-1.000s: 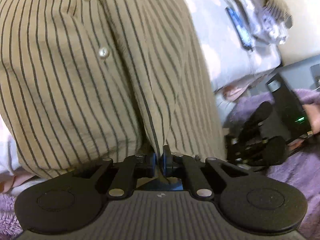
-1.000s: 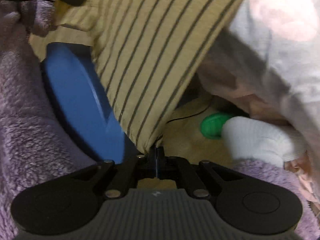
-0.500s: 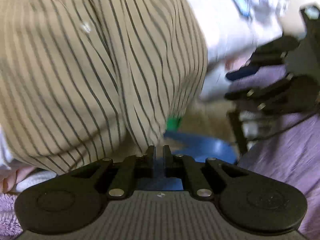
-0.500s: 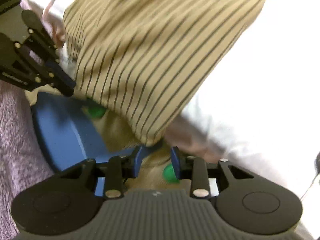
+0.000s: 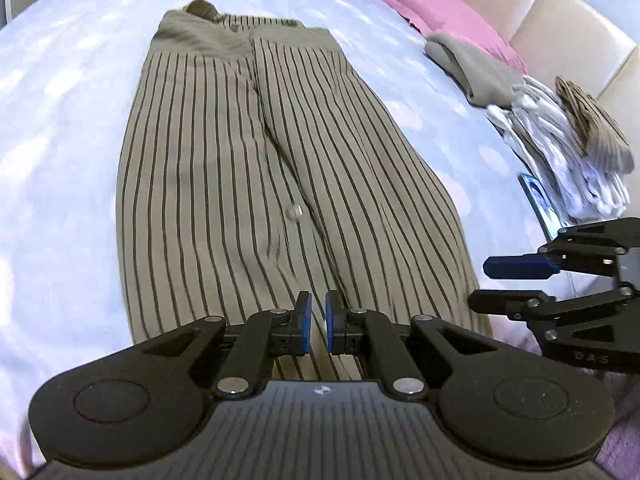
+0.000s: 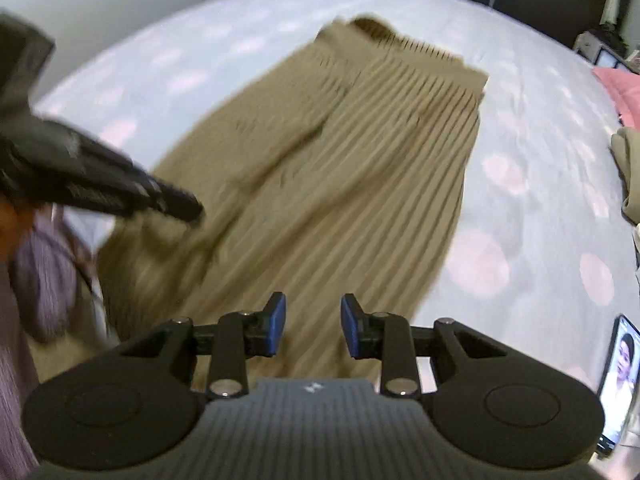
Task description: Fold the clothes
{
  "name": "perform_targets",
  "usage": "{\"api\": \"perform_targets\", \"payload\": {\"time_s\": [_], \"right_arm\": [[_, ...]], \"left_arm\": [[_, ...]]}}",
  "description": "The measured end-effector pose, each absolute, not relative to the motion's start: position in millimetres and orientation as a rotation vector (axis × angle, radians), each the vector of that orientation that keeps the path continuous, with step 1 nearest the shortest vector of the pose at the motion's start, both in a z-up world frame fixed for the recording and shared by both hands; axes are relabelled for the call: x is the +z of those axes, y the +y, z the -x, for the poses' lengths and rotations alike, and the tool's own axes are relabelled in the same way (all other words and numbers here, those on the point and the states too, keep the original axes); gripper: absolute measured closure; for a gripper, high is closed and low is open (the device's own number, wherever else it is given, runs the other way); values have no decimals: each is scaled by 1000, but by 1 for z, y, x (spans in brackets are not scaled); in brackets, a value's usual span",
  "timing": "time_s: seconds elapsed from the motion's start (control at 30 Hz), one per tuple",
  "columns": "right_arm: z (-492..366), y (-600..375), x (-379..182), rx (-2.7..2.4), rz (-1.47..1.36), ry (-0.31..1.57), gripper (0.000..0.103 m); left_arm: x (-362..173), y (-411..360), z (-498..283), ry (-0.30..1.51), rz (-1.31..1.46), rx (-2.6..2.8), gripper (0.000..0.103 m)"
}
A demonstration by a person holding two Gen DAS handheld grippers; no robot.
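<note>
A: Where's the garment?

B: Striped shirt [image 5: 260, 184] lies flat on the bed [image 5: 60, 120], button placket up the middle, collar end far, hem nearest both grippers. Sides look already turned in, so it reads as a long narrow panel.

A: Jaws?

B: Left gripper [image 5: 318, 318]: jaws nearly together, a thin gap, and as far as I can see nothing pinched; the hem shows just behind them. Right gripper [image 6: 312, 326]: jaws partly apart, empty, above the hem near its right corner. That view is blurred.

A: How will it handle?

B: My guess is thin woven cloth: light, limp, no stiffness. It'll sag between two grip points and drag on the bedding. The buttons [image 5: 294, 212] are the only hard spots.

A: Grip where?

B: Two hem corners, one per gripper, pinching both layers. Keep off the placket. Lift evenly, or the turned-in sides open.
</note>
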State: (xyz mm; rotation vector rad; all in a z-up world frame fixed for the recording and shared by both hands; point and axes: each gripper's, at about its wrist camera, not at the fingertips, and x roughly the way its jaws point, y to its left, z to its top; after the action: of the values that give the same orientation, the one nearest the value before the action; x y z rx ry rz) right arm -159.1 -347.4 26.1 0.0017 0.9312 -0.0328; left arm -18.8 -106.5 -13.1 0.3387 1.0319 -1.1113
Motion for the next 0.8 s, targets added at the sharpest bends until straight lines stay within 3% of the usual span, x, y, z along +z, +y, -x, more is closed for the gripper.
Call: {"api": "perform_targets", "payload": {"time_s": [0.17,0.4,0.57,0.67,0.73,0.8], "right_arm": [[137,-342,20,-10,-37,806,77],[102,-347,-2,39,-75,823,80],[84,-352,-30,39,-122,922,80],[84,-351,-35,41,-80,953,85],[84,-352,-33,27,-63,962,99],[84,-356,-32,25,-82,971,99]], "left_arm": [[-31,-130,18,1041,-361,-1100,99],[-49,-129,6,1079,-373,-1117,99],[-51,-133,8,1080,-392,-1152,85],[-52,-136,14,1052,-436,-1169,82],[-52,-136,15,1044,-446,-1156,86],[-48,-133,16,1017,-454,-1123,88]]}}
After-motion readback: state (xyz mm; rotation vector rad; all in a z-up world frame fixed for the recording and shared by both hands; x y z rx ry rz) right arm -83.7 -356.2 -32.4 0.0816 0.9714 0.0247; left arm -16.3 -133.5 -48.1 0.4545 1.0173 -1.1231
